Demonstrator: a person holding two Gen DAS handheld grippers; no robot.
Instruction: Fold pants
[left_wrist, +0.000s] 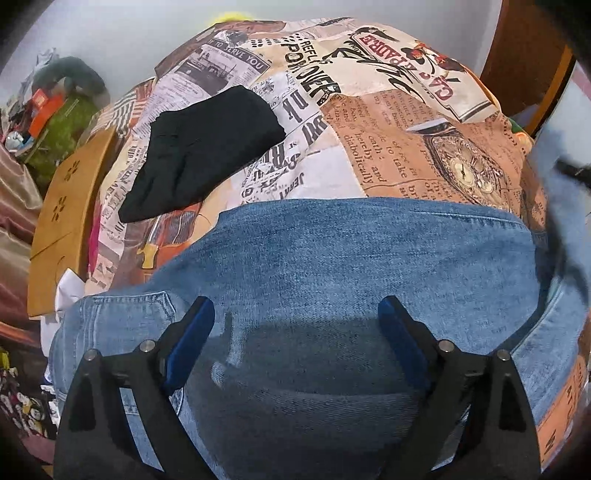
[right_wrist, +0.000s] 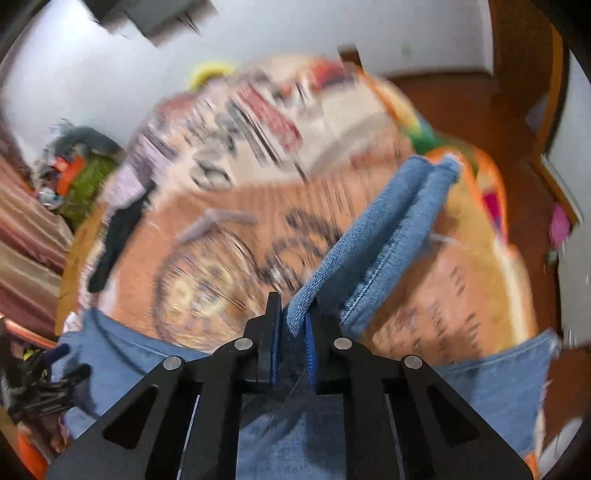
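Observation:
Blue jeans (left_wrist: 332, 258) lie folded on a table covered with a newspaper-print cloth (left_wrist: 369, 110). My left gripper (left_wrist: 295, 317) is open, its fingers spread just above the jeans near their waist end, holding nothing. My right gripper (right_wrist: 291, 332) is shut on a doubled hem of the jeans (right_wrist: 388, 229), which sticks up and away past its fingertips above the cloth (right_wrist: 221, 240). The rest of the jeans (right_wrist: 498, 376) lies below it. The right wrist view is blurred by motion.
A folded black garment (left_wrist: 203, 147) lies on the cloth at the back left. A wooden chair back (left_wrist: 62, 221) stands at the table's left edge. Cluttered items (left_wrist: 55, 122) sit far left. A wooden door (right_wrist: 517, 92) is at the right.

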